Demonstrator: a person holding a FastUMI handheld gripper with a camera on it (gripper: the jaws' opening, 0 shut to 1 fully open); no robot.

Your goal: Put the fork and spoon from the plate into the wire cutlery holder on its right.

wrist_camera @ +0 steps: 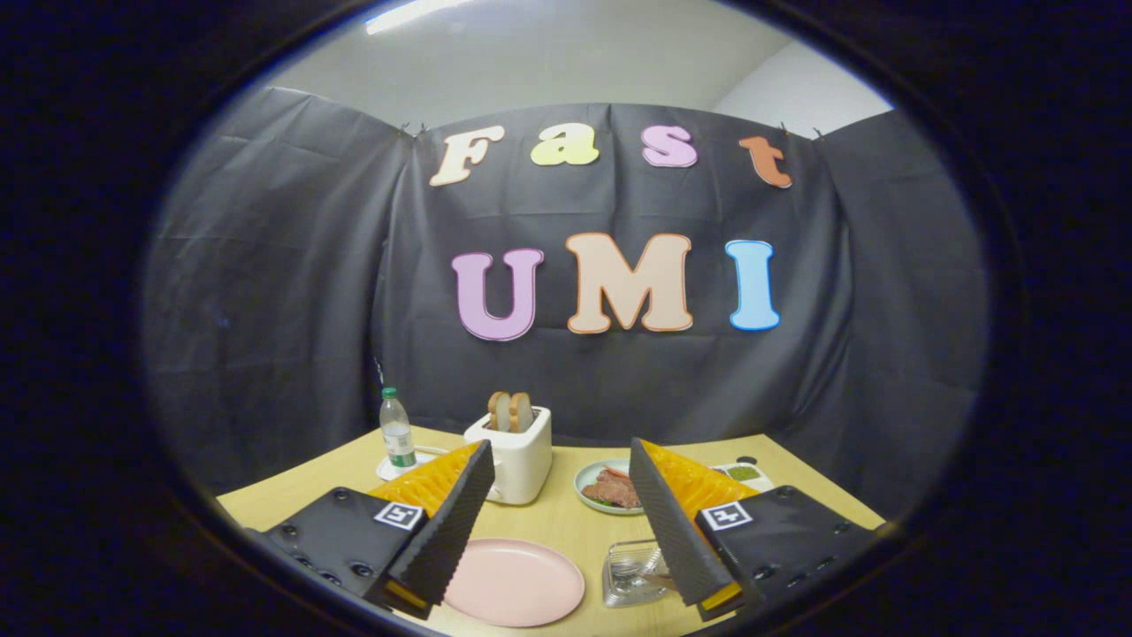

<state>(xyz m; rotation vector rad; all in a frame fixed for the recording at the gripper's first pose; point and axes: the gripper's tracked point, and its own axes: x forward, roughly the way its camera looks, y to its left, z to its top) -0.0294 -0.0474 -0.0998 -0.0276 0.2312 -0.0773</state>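
Tongs (pixel 560 478) standing wide, fingers spread well apart and gripping nothing, hovering above the wooden table (pixel 566 518). Nearest in, down between the two fingers and closer to the left one, there's the pink plate (pixel 515 581), and its top looks bare, with no cutlery on it that I can see. Just beside it, tucked against the inner side of the right finger, sits the wire cutlery holder (pixel 631 574); the right finger covers part of it, and something metal-looking lies in it, though I cannot tell whether that is the fork, the spoon or both.

Moving on ahead, between the fingers and just past the left fingertip, a white toaster (pixel 515 460) stands upright with two slices of bread (pixel 511 411) poking out of its slots. Beside the right fingertip, a pale bowl (pixel 604 487) holds reddish-brown food with a bit of green. Beyond the right finger, a small white tray (pixel 745 473) with something green on it peeks out. Beyond the left finger, a clear water bottle (pixel 397 428) with a green cap stands upright on a white saucer-like thing. Furthest back, the black cloth wall (pixel 283 292) closes off the booth.
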